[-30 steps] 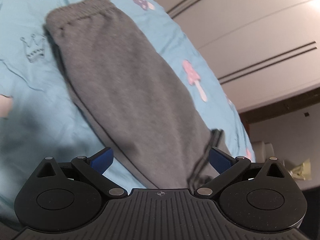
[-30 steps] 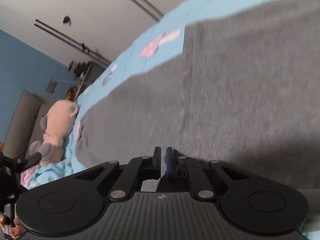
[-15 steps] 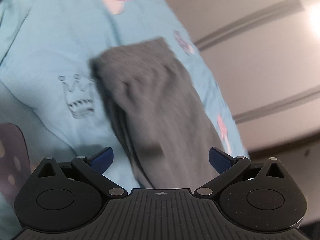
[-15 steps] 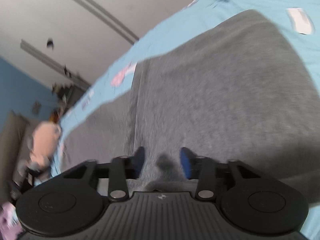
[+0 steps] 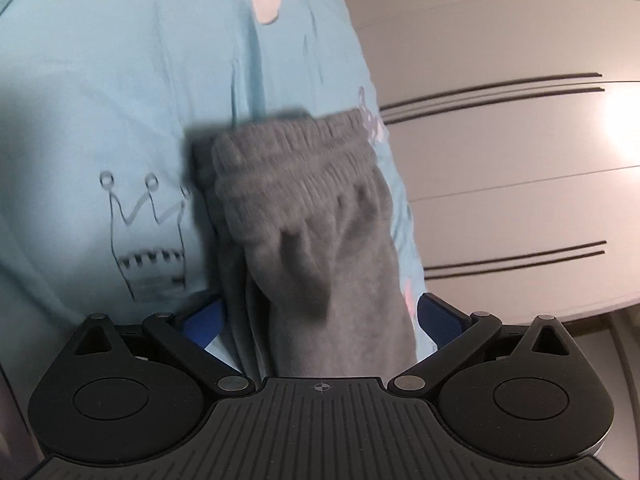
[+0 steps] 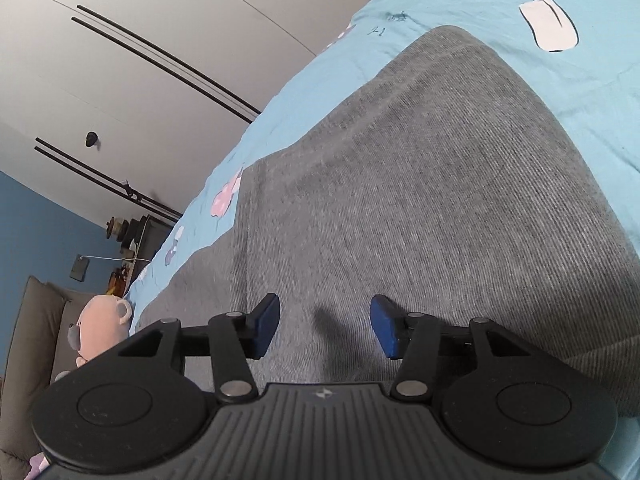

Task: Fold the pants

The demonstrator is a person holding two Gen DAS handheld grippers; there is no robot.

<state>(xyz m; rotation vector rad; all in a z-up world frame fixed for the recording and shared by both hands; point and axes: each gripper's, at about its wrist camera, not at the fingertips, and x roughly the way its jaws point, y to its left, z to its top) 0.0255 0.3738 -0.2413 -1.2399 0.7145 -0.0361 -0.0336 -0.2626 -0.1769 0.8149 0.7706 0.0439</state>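
Note:
Grey pants (image 5: 320, 248) lie on a light blue printed bedsheet (image 5: 100, 100). In the left wrist view their ribbed elastic waistband (image 5: 292, 160) is bunched and close ahead, and the cloth runs down between my fingers. My left gripper (image 5: 320, 320) is wide open, its blue pads either side of the cloth. In the right wrist view the grey pants (image 6: 420, 200) spread flat over the bedsheet (image 6: 500, 0). My right gripper (image 6: 324, 328) is open just above the cloth and holds nothing.
A white wardrobe with dark grooves (image 5: 520, 120) stands beyond the bed edge; it also shows in the right wrist view (image 6: 140, 40). A pink plush toy (image 6: 100, 320) sits on a grey sofa (image 6: 32, 340) by a blue wall at lower left.
My right gripper was shut and has opened over the cloth. My left gripper stayed open and moved up the pants toward the waistband, which now looks bunched.

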